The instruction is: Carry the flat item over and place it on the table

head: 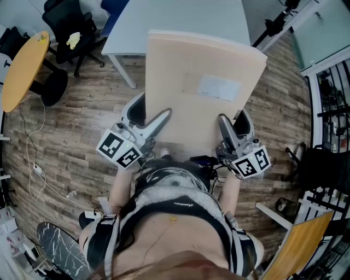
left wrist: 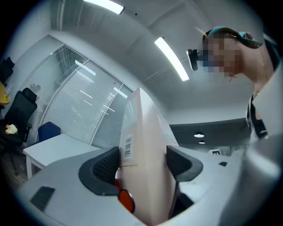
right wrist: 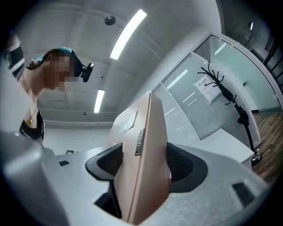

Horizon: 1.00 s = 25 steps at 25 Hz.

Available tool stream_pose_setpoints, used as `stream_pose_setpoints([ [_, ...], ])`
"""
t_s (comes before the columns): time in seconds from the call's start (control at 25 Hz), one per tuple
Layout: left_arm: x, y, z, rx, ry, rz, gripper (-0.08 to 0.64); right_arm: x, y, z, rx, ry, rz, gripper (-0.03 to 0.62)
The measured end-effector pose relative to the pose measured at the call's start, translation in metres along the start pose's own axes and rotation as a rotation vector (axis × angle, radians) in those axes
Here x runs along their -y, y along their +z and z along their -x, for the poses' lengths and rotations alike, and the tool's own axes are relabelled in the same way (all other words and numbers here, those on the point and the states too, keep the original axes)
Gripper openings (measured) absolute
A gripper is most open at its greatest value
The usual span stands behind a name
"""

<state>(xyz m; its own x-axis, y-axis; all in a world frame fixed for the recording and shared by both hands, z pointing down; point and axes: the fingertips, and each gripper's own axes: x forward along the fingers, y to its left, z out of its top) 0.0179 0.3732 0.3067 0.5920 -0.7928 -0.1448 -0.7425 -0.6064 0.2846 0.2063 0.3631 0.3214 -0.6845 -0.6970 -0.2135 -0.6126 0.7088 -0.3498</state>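
While the box (head: 202, 82) hangs between the two grippers, it is held only by its near edge. The left gripper (head: 149, 117) has its jaws spread wide and pinching the near-left corner. The right gripper (head: 234, 127) pinches the near-right corner the same way. In the head view the box lies roughly flat above the wooden floor (head: 71, 131), and its far edge reaches the near end of the white desk (head: 180, 16).

To do this step well, I judge that both wrists should move together so the box does not twist, since most of it juts out far beyond the pads. It should go forward until it is fully over the desk, then come down with the far edge touching first. Neither grip should open until the desk bears the weight. Letting go on one side first could swing the box off the corner.

A pale rectangular label (head: 219, 87) sits on top, its print too small to read. A barcode sticker (left wrist: 128, 148) shows on the edge by the left jaws, its digits unreadable. A dark tag (right wrist: 139, 142) on the right edge carries letters I cannot make out.
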Motion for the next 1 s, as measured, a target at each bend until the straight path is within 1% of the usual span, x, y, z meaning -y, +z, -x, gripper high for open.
stream_pose_setpoints([
  [0.32,0.005,-0.001,0.003,0.01,-0.015,0.012,0.333,-0.004,0.002,0.005,0.009,-0.013,0.006,0.307],
  [0.52,0.007,0.001,0.009,0.018,-0.029,0.014,0.333,-0.013,0.003,0.008,0.014,-0.021,0.024,0.307],
  [1.0,0.009,0.003,0.016,0.017,-0.043,0.017,0.333,-0.022,0.002,0.012,0.017,-0.031,0.034,0.307],
])
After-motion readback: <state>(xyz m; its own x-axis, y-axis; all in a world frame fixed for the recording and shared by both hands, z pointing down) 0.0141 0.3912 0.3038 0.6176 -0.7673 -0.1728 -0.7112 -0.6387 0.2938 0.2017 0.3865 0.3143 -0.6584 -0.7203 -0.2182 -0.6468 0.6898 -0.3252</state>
